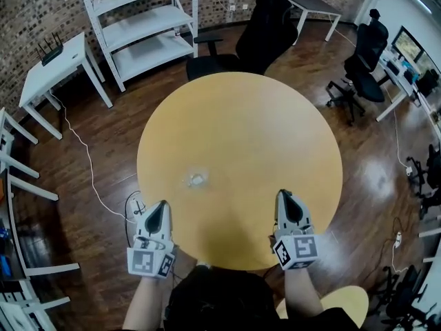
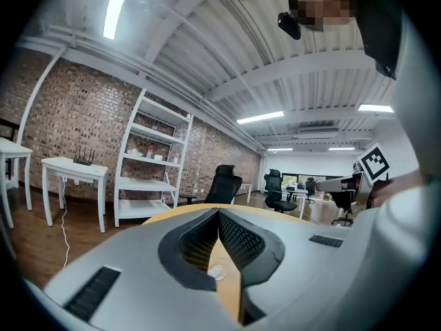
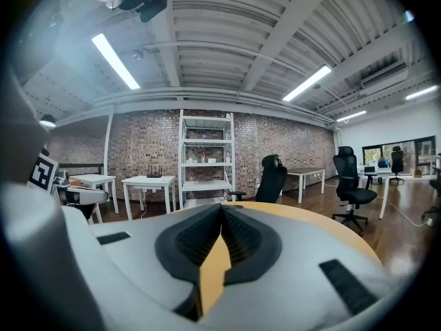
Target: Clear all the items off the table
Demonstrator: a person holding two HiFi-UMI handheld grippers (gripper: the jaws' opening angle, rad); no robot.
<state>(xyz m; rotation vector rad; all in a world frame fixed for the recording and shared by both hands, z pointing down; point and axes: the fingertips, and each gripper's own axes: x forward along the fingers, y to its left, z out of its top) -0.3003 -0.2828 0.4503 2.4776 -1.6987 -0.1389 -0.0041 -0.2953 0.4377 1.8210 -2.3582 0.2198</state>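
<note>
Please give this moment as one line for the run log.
left tongs: shut, empty | right tongs: shut, empty | round table: one small clear item remaining, ahead of left tongs, untouched

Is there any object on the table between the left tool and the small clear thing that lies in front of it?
No, nothing visible. Only bare tabletop separates the left tool from the small clear thing, which lies alone on the round table.
</note>
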